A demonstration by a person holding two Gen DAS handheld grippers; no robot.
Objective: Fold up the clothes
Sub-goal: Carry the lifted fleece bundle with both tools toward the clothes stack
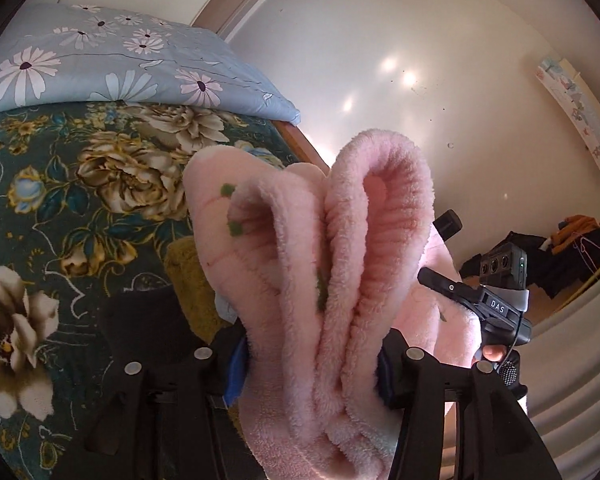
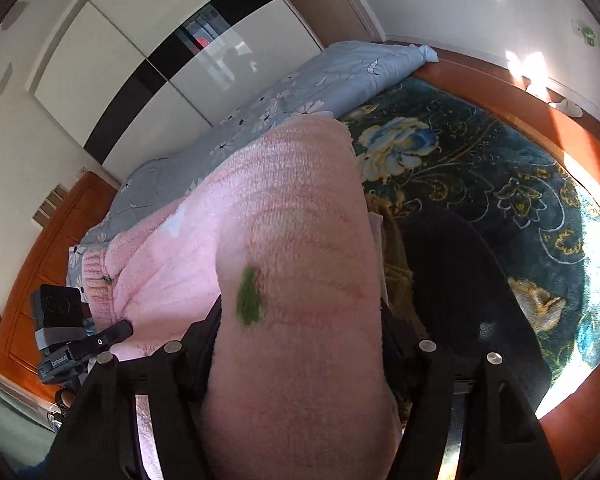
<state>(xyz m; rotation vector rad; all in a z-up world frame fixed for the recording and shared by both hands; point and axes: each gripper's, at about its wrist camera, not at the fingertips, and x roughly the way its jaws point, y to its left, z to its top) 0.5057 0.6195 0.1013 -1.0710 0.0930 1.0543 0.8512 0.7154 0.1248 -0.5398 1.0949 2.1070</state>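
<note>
Left wrist view: the pink fleece garment [image 1: 340, 280] stands bunched between the left gripper [image 1: 312, 364] jaws, which pinch it; the right gripper [image 2: 300, 364] jaws pinch it too, above the bed [image 2: 480, 168].

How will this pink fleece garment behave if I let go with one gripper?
Probably floppy: the pink fleece garment bunches into soft folds between the jaws of the left gripper. Its plush pile looks grippy, so slipping from the right gripper seems unlikely. The freed side would likely sag towards the floral blanket.

Left tongs [image 1: 312, 360] and right tongs [image 2: 300, 344] both clamp cloth.
</note>
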